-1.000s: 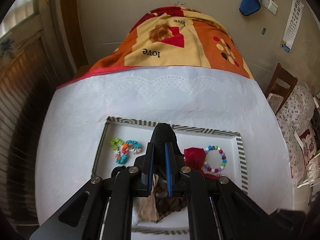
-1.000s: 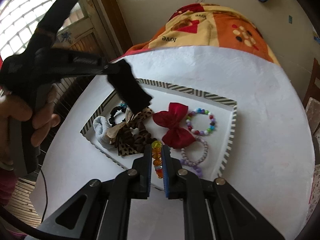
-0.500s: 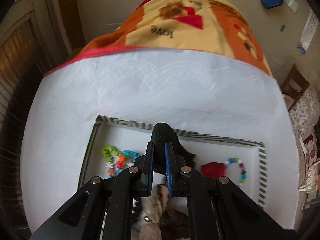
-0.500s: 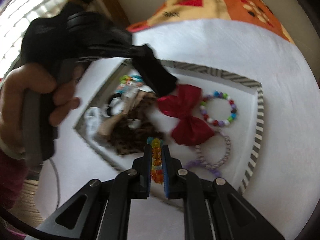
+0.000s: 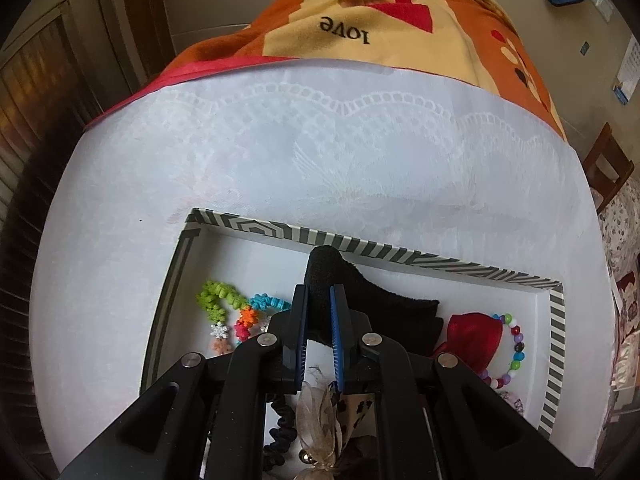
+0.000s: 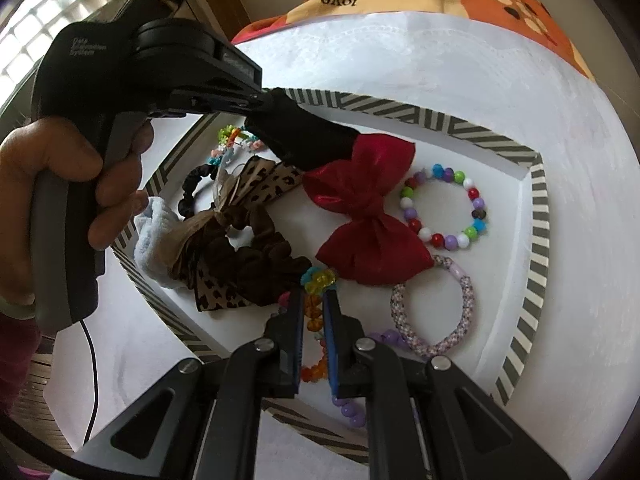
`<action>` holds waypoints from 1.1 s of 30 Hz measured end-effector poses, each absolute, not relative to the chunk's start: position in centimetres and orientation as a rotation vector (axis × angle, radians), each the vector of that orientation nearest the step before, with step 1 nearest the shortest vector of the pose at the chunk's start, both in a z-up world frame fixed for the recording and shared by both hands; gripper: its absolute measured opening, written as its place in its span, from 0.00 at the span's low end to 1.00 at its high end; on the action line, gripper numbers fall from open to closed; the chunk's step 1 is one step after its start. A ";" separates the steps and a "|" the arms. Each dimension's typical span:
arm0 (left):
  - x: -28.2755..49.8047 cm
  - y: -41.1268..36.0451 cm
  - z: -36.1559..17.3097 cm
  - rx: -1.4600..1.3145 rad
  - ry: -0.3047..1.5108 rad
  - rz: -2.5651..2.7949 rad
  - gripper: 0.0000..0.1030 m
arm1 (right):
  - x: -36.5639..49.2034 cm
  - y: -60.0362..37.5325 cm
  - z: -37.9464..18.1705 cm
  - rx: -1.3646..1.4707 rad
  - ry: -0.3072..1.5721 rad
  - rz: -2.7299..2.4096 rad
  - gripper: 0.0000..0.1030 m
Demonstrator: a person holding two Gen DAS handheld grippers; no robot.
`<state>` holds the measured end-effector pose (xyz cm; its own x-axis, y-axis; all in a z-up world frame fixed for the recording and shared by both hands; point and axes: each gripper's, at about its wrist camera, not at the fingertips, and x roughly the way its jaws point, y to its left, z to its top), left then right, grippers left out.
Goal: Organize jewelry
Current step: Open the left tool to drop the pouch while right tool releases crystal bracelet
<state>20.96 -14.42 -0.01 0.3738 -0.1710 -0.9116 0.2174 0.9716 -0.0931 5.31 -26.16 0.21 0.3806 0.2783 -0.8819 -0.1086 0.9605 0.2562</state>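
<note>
Striped-rimmed white tray (image 6: 536, 236) is lying on a white tablecloth (image 5: 320, 152), holding one red satin bow (image 6: 364, 220), one leopard-print bow (image 6: 248, 200), one multicoloured bead bracelet (image 6: 444, 206), one woven lilac bangle (image 6: 436, 312) and one dark scrunchie (image 6: 192, 188). Left gripper (image 5: 319, 312) is clenching a black cloth piece (image 5: 360, 300) over the tray; right gripper (image 6: 312, 308) is pinching a translucent orange-and-yellow bead bracelet (image 6: 314, 300) at the near rim.
</note>
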 end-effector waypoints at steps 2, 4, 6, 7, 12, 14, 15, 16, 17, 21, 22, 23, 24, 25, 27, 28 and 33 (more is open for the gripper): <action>21.0 -14.4 0.0 0.043 1.160 -0.246 0.00 | 5.3 -26.2 0.1 0.157 1.156 0.243 0.09; 20.9 -14.4 0.0 0.040 1.159 -0.242 0.00 | 5.3 -26.2 0.0 0.163 1.155 0.240 0.09; 20.9 -14.4 0.1 0.040 1.162 -0.233 0.00 | 5.4 -26.3 -0.1 0.164 1.153 0.235 0.09; 20.9 -14.5 0.0 0.038 1.163 -0.234 0.01 | 5.3 -26.4 -0.1 0.165 1.151 0.234 0.09; 20.8 -14.5 0.1 0.045 1.167 -0.226 0.04 | 5.4 -26.6 -0.7 0.161 1.154 0.224 0.09; 20.8 -14.6 0.2 0.049 1.166 -0.224 0.08 | 5.3 -26.8 -0.7 0.166 1.151 0.223 0.09; 20.8 -14.6 0.3 0.052 1.163 -0.220 0.11 | 5.2 -26.8 -0.7 0.169 1.148 0.224 0.09; 20.7 -14.6 0.4 0.055 1.160 -0.218 0.16 | 5.2 -26.8 -0.7 0.171 1.146 0.225 0.09; 20.6 -14.5 0.5 0.054 1.158 -0.220 0.19 | 5.2 -26.8 -0.6 0.169 1.146 0.223 0.12; 20.1 -14.2 1.2 0.055 1.146 -0.227 0.21 | 4.7 -27.0 0.4 0.193 1.128 0.228 0.27; 20.0 -14.1 1.5 0.056 1.139 -0.228 0.23 | 4.6 -27.0 0.7 0.197 1.122 0.229 0.28; 19.8 -14.1 1.7 0.058 1.134 -0.228 0.24 | 4.4 -27.0 1.2 0.204 1.112 0.232 0.29; 19.6 -14.1 2.0 0.062 1.126 -0.228 0.24 | 4.2 -27.0 1.6 0.209 1.103 0.237 0.29; 19.3 -13.9 2.3 0.066 1.119 -0.226 0.24 | 4.0 -27.0 2.0 0.214 1.092 0.241 0.30; 18.6 -13.8 2.8 0.074 1.106 -0.225 0.24 | 3.6 -27.1 2.9 0.221 1.072 0.240 0.35; 18.2 -13.6 3.2 0.073 1.096 -0.224 0.24 | 3.3 -27.2 3.4 0.224 1.057 0.235 0.37; 16.0 -13.0 5.0 0.096 1.055 -0.211 0.24 | 2.1 -28.1 5.2 0.247 1.003 0.167 0.49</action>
